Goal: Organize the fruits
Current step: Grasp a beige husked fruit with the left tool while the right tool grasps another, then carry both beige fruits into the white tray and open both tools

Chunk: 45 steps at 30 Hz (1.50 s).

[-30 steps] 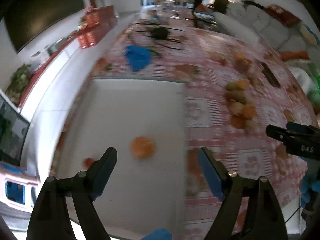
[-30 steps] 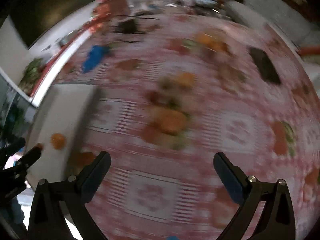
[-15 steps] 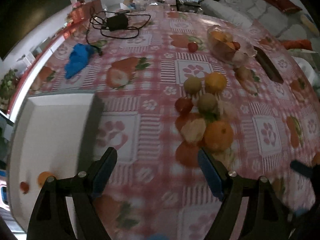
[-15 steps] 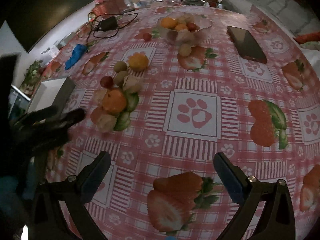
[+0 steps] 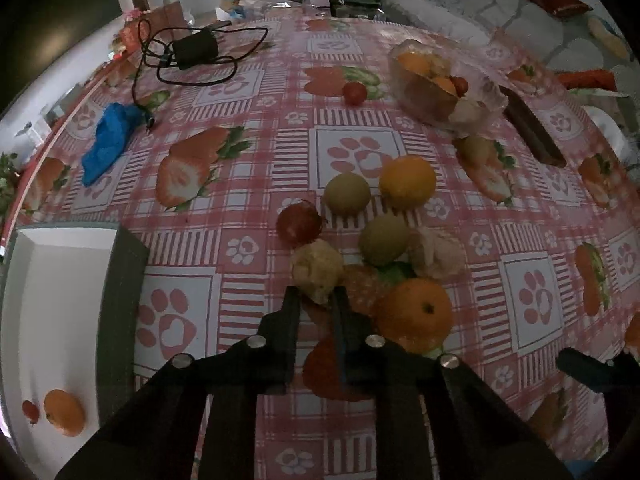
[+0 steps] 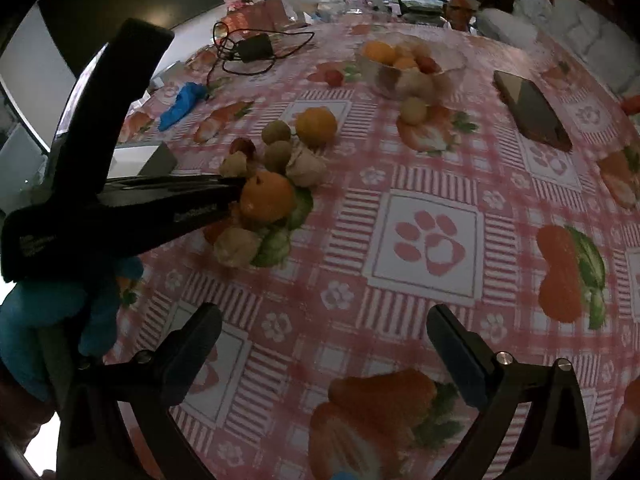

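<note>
Table (image 5: 520, 208) with pink checked fruit-print cloth. White rectangular tray (image 5: 56, 304) at left holds only one orange and one small red fruit, so most sorting is left. Loose fruit cluster (image 5: 372, 240) mid-table; clear bowl (image 5: 436, 88) behind. Left gripper (image 5: 316, 300) jaws narrow, pinching pale lumpy fruit (image 5: 316, 272); big orange (image 5: 414, 314) crowds it. Right gripper (image 6: 324, 332) jaws wide, holding nothing.

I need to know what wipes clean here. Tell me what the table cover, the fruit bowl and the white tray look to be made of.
Table cover: likely vinyl or oilcloth, printed with paws and strawberries, slightly glossy and lying smooth.
Fruit bowl: clear glass or plastic; the fruit shows through its wall, so I cannot tell which.
White tray: probably plastic, matte white inside with a grey outer wall.
</note>
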Motion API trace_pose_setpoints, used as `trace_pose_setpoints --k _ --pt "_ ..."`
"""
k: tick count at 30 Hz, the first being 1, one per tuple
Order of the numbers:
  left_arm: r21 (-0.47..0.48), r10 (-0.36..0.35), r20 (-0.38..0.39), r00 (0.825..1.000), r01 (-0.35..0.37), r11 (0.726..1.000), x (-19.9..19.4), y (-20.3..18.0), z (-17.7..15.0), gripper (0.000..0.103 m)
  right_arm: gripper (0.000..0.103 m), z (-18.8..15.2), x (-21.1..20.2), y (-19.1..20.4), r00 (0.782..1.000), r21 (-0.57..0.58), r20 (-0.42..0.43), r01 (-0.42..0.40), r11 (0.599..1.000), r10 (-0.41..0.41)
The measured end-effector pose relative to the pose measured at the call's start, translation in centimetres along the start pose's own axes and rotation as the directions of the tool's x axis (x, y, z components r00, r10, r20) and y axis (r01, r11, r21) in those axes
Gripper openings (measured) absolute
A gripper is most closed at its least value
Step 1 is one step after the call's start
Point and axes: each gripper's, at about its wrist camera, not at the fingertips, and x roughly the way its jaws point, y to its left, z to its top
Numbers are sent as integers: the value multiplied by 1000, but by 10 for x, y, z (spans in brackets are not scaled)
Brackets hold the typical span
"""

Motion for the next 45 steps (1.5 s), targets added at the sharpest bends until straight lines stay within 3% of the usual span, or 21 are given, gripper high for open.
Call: trace_pose_setpoints --k 5,8,11,15,21,30,35,40,45 --pt "-66 -16 16 1000 17 998 -10 23 -8 14 103 10 9 15 1000 -27 13 -18 999 18" --pt "-90 -22 35 999 25 996 -21 33 -15 14 82 19 19 29 1000 -61 11 -23 998 23" --pt "-72 -4 53 999 8 997 -29 36 -18 14 78 26 31 41 1000 -76 4 -24 997 24" --pt "-67 -14 58 998 18 998 -32 37 -17 14 30 30 39 49 1000 -109 14 21 994 -20" --pt "-62 -44 70 997 49 997 -42 35 -25 14 30 29 21 27 999 -32 33 -24 999 25" --pt "-45 -62 134 989 68 997 -106 47 -35 14 30 36 -25 27 995 -15 65 -74 997 74" --pt "-61 -51 159 986 61 996 -147 81 -43 15 30 49 -54 60 989 -65 91 -113 991 119" --pt "-99 15 170 985 2 995 -180 130 -61 15 30 64 -69 110 980 -135 95 -161 978 174" --pt "-174 73 153 985 -46 984 -189 180 -85 15 30 71 -63 171 971 -216 65 -209 954 228"
